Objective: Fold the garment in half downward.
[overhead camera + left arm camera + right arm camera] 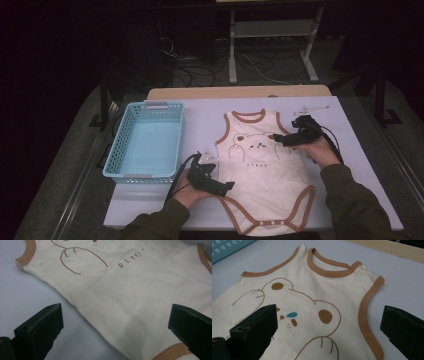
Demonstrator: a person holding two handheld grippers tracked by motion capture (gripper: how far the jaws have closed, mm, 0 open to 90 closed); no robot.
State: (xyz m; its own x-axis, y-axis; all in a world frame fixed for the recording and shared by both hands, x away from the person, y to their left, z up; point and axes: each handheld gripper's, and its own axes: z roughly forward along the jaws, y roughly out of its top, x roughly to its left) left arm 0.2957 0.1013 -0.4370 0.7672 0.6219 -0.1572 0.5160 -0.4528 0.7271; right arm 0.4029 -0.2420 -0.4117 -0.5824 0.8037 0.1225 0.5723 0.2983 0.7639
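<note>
A cream sleeveless baby bodysuit point(260, 170) with brown trim and a bear print lies flat on the white table, neck toward the far side. My left gripper point(227, 186) hovers at its lower left side edge, jaws open and straddling the garment's edge point(100, 322). At the upper right side, beside the armhole, my right gripper point(280, 140) is open above the bear print point(294, 315) and the brown armhole trim point(364, 315). Neither holds any cloth.
A light blue plastic basket point(147, 142) stands to the left of the bodysuit, close to my left hand. A small white hanger-like item point(312, 108) lies at the far right of the table. Cables and a metal stand sit on the floor behind.
</note>
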